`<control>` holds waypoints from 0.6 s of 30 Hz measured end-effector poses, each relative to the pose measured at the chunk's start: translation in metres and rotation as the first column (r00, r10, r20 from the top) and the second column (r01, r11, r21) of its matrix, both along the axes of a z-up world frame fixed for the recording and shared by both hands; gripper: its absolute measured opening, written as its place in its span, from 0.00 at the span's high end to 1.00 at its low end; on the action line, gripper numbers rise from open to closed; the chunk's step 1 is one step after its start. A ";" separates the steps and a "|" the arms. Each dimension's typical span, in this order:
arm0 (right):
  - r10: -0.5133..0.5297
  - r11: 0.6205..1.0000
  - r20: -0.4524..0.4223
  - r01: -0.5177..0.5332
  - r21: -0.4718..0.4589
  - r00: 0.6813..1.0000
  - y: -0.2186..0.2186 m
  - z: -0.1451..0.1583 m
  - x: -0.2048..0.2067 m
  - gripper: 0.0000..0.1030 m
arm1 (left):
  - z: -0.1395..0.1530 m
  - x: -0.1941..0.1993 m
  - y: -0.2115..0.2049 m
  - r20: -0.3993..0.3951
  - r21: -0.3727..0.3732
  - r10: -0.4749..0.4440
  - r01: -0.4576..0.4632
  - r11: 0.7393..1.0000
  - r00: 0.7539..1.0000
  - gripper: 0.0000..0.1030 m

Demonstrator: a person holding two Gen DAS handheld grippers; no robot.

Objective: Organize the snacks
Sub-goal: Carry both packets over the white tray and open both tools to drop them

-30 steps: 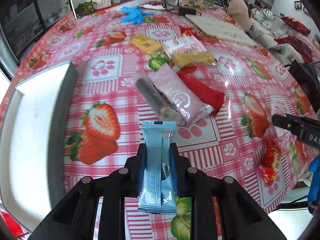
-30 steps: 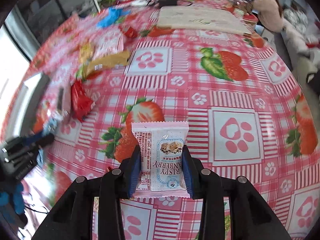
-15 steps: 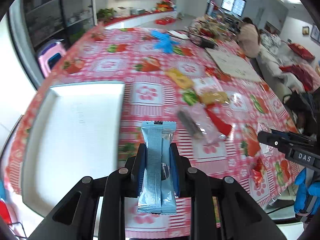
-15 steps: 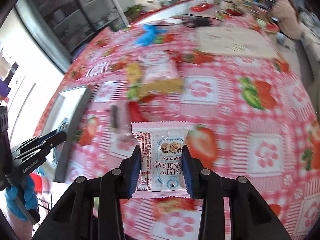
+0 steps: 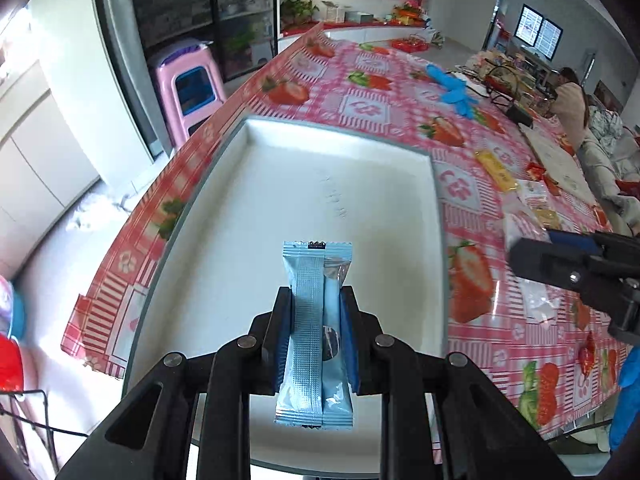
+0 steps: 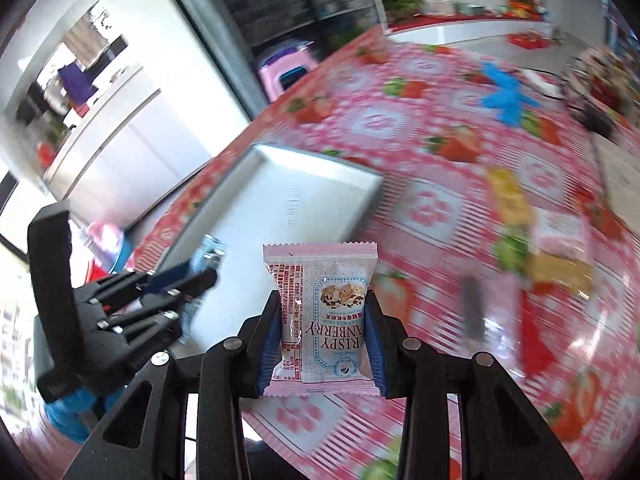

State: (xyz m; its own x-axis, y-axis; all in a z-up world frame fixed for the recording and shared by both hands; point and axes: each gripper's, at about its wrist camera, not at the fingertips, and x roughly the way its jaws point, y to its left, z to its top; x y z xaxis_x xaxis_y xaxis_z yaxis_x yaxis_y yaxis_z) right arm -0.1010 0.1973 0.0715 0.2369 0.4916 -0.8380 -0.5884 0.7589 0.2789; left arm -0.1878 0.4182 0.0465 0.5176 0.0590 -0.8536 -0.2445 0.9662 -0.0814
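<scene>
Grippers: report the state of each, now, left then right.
Left gripper: shut on the blue snack packet, over the white tray.
Right gripper: shut on the pink cranberry crisp packet.

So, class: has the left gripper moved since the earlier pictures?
Yes. The left gripper, shut on the blue snack packet, has swung from beside the white tray to over it.

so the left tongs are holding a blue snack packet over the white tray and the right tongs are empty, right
Not quite. The right tongs are not empty: they are shut on a pink cranberry crisp packet, as the right wrist view shows. The rest holds: the left tongs grip a blue snack packet over the white tray.
</scene>
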 end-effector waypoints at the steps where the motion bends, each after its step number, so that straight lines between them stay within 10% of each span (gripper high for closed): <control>1: 0.012 1.000 -0.013 -0.012 0.001 1.000 0.011 -0.003 0.001 0.62 | -0.004 0.000 0.005 -0.008 -0.005 0.005 -0.005 1.000 1.000 0.76; 13: 0.085 0.994 -0.064 -0.090 -0.070 0.994 0.089 -0.032 0.012 0.61 | -0.036 0.007 0.032 -0.056 -0.025 0.020 -0.022 0.999 0.998 0.74; 18: 0.069 0.993 -0.077 -0.076 -0.093 0.995 0.090 -0.035 0.017 0.52 | -0.042 0.006 0.033 -0.066 -0.026 0.036 -0.038 0.999 0.997 0.42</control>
State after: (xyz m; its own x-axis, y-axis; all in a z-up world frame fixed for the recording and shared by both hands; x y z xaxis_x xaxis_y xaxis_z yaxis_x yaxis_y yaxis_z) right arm -0.0844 0.2871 0.0361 0.1397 0.4222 -0.8957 -0.6234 0.7403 0.2517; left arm -0.1815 0.4511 0.0040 0.4587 0.0536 -0.8870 -0.2860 0.9540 -0.0902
